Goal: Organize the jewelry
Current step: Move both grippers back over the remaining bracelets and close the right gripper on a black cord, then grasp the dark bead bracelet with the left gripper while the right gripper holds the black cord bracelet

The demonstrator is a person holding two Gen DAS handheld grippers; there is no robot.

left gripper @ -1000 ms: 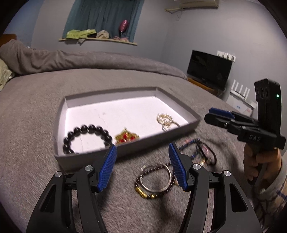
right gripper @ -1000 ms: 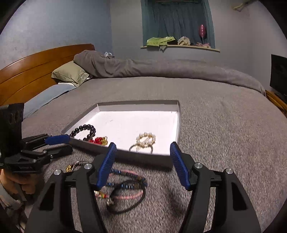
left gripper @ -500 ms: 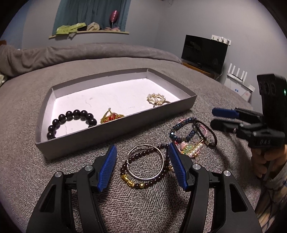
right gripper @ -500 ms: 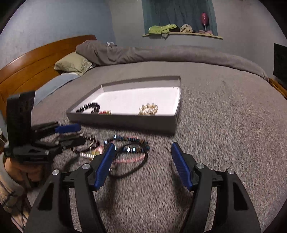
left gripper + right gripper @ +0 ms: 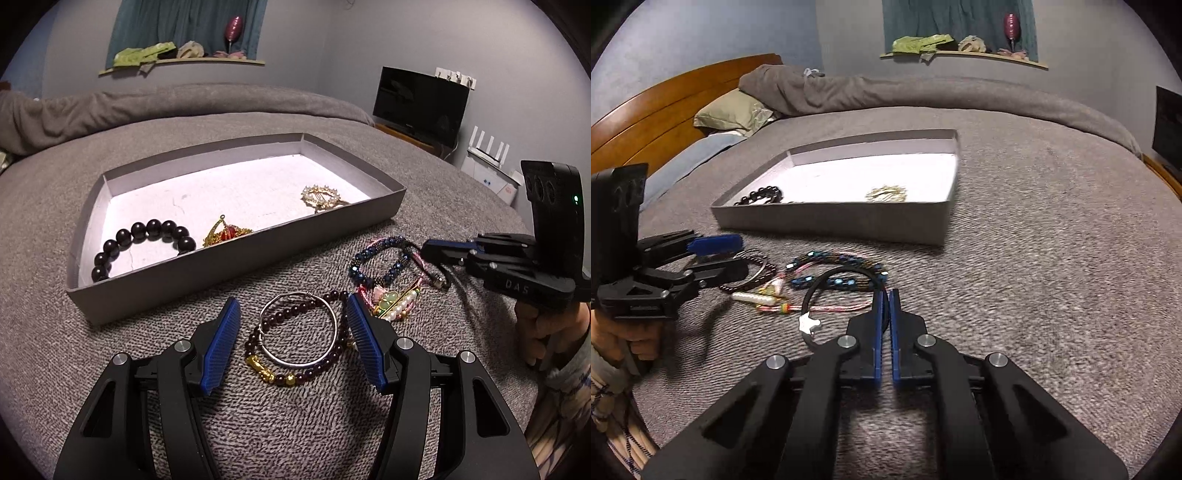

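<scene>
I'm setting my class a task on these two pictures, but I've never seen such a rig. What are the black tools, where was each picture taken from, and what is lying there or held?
A person holds one gripper in each hand; a camera on each looks along its jaws. One picture is from the left gripper, jaws open over a silver bangle and dark-red bead bracelet on the grey bed. The other is from the right gripper, jaws shut, apparently pinching a black cord bracelet. The grey tray holds a black bead bracelet and gold pieces.
</scene>
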